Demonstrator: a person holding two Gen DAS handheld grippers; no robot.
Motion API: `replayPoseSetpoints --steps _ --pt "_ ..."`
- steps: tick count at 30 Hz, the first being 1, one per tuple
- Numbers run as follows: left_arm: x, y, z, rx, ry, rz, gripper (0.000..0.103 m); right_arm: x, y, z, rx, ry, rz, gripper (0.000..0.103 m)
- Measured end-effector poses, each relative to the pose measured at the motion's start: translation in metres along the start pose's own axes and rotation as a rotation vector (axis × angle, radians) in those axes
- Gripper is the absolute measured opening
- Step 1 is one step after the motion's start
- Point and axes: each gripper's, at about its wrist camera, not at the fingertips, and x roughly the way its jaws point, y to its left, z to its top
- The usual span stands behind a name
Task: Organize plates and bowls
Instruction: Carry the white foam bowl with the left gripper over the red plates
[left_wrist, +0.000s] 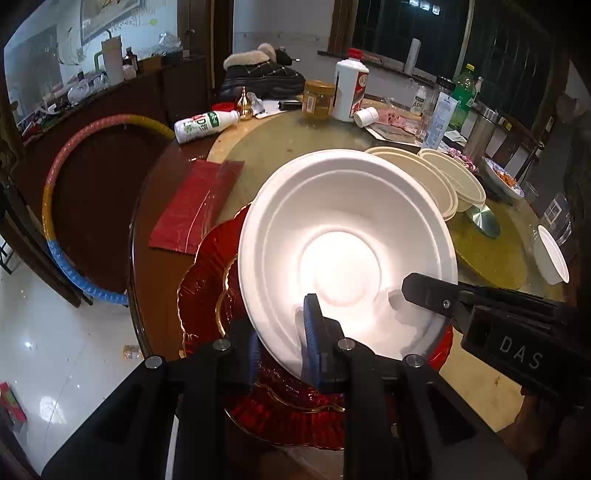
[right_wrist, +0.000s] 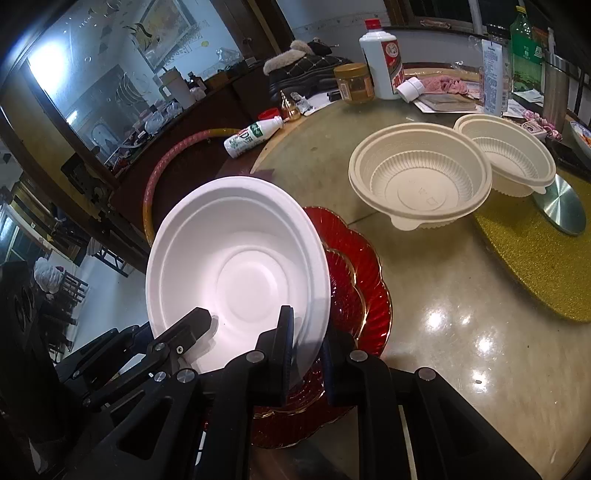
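A white bowl (left_wrist: 343, 236) (right_wrist: 236, 266) is held tilted above two stacked red glass plates (left_wrist: 207, 284) (right_wrist: 354, 280) at the table's near edge. My left gripper (left_wrist: 280, 332) is shut on the bowl's near rim. My right gripper (right_wrist: 308, 332) is shut on the bowl's rim at the other side; it also shows in the left wrist view (left_wrist: 424, 295). Two cream ribbed bowls (right_wrist: 421, 181) (right_wrist: 509, 155) stand side by side further in; both show in the left wrist view (left_wrist: 410, 162) (left_wrist: 458, 177).
A red packet (left_wrist: 195, 206) lies left of the plates. A milk bottle (left_wrist: 203, 125), jar (left_wrist: 317, 98), white liquor bottle (left_wrist: 351, 88) and clutter fill the far table. A gold mat (right_wrist: 535, 266) with a metal disc (right_wrist: 565, 210) lies at the right. A hoop (left_wrist: 55, 192) leans at the left.
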Motion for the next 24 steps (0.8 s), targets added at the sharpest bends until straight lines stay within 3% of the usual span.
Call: replayPoseSetpoints --steps 24 --pt "0.0026 0.0014 -0.0019 -0.005 0.025 -0.008 0.018 0.0079 -0.0011 -0.0016 0.002 0.049 0.023 0.021"
